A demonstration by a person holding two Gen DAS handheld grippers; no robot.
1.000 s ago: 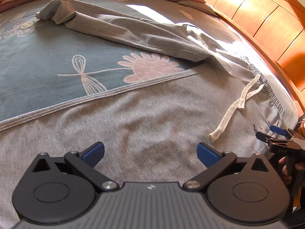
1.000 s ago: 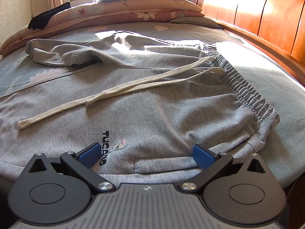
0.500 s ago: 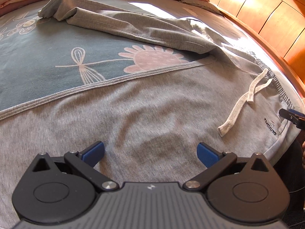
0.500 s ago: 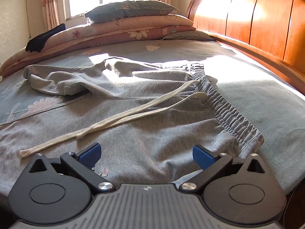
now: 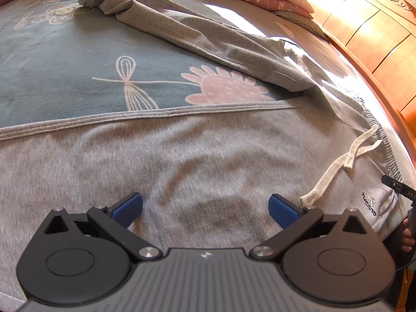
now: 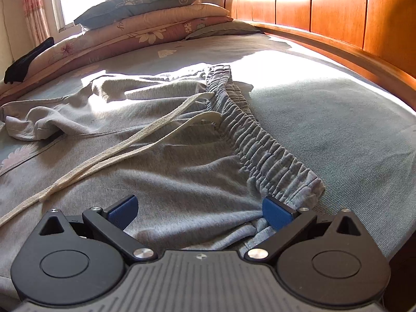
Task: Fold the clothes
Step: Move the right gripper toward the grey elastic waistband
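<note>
Hovering: both hand-held grippers spread over sweatpants (image 5: 208,156) | logo (image 5: 369,204): left view only

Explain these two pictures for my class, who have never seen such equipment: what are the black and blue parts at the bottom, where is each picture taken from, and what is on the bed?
A person holds a hand tool in each hand, each with a camera looking forward along two blue-tipped fingers. One picture comes from the left tool, the other from the right tool. Both are open and hold nothing. On the bed lie grey sweatpants, spread out, one leg bunched up. A cream drawstring lies across them. The right tool is near the elastic waistband. Folded quilts and a pillow are stacked at the far end.
</note>
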